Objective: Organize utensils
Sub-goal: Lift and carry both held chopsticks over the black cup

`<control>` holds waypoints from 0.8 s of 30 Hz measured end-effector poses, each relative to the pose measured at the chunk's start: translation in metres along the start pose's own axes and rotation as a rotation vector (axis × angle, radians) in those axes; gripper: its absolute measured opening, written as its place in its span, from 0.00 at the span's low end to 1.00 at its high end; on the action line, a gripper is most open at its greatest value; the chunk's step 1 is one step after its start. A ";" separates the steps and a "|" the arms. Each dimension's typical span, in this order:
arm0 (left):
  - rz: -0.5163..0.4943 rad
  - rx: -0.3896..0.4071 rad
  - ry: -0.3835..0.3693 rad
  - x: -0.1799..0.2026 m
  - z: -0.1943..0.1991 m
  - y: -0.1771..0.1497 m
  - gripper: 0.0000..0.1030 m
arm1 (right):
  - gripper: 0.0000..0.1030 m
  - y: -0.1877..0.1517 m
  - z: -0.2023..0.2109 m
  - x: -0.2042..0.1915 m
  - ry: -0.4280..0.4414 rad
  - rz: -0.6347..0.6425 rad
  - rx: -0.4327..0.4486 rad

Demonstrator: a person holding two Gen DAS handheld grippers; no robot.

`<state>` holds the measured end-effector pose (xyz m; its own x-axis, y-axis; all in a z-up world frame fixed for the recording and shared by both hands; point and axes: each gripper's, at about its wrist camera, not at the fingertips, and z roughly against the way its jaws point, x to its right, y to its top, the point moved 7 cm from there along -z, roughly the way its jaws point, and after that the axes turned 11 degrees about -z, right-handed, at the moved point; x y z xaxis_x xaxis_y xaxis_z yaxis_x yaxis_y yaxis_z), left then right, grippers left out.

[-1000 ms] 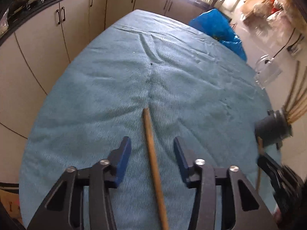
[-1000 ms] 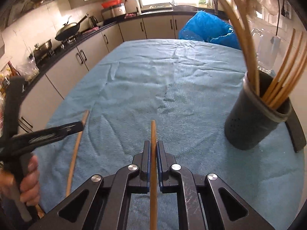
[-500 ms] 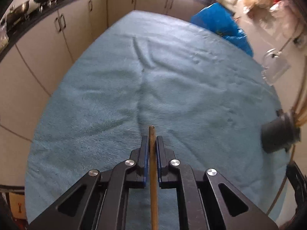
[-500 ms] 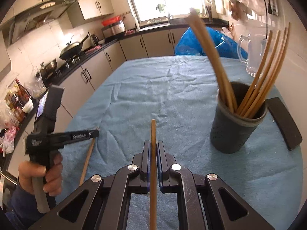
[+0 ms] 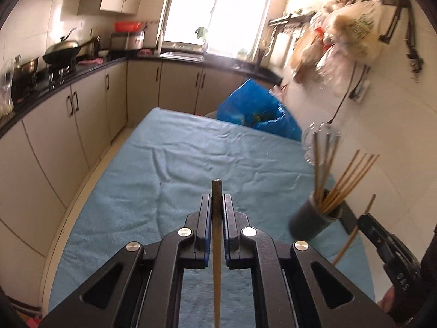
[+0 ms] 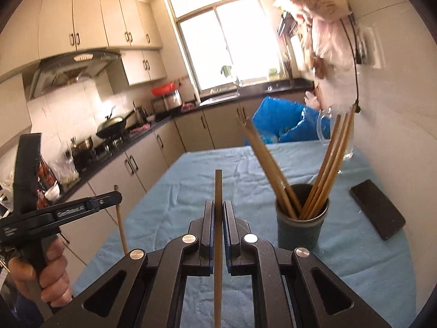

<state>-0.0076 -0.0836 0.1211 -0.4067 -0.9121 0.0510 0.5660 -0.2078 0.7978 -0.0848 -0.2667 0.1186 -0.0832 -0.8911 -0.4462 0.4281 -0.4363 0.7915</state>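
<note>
L gripper (image 5: 217, 205): jaws clamped tight on a chopstick (image 5: 217, 259), held mid-shaft so the dark tip pokes out just past the pads and the rest trails back under the cam. It closed on this stick only a moment ago, and the stick is off the cloth now. Gripping well back from the tip prob. leaves enough free end to drop into the cup w/o the fingers hitting the rim.

R gripper (image 6: 218, 213): also pinched shut on its own chopstick (image 6: 217, 246), same style, stick running straight along the finger line, end sticking up ahead. In the R view the L gripper shows at far left in a hand (image 6: 47, 270), its stick hanging down below the jaws, clear of the table.

Next out: cup (image 6: 301, 218), dark, upright on the blue cloth (image 6: 355, 259), ahead and to the right of both grippers. Already has two bunches of chopsticks leaning outward against its rim, so the middle is open; that gap looks like the target. Both held sticks are near it but not over it yet, judging by eye.

Beside the cup, to its right, a phone (image 6: 378, 209) lies flat, apart from it. Further back: blue bag (image 6: 278, 120) at the table's far end, glass jug by the wall, then counter + window.
</note>
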 end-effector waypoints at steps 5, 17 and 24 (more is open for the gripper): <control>-0.017 0.019 -0.002 0.011 0.011 0.002 0.07 | 0.06 0.005 0.009 0.002 0.000 -0.007 0.024; -0.022 0.047 -0.009 0.018 0.025 0.002 0.07 | 0.06 0.007 0.019 0.006 0.003 -0.015 0.049; -0.022 0.051 -0.009 0.020 0.027 0.002 0.07 | 0.06 0.009 0.023 0.009 0.001 -0.019 0.060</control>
<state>-0.0339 -0.0923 0.1400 -0.4251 -0.9044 0.0378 0.5197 -0.2097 0.8282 -0.1029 -0.2817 0.1311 -0.0895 -0.8825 -0.4617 0.3719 -0.4596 0.8065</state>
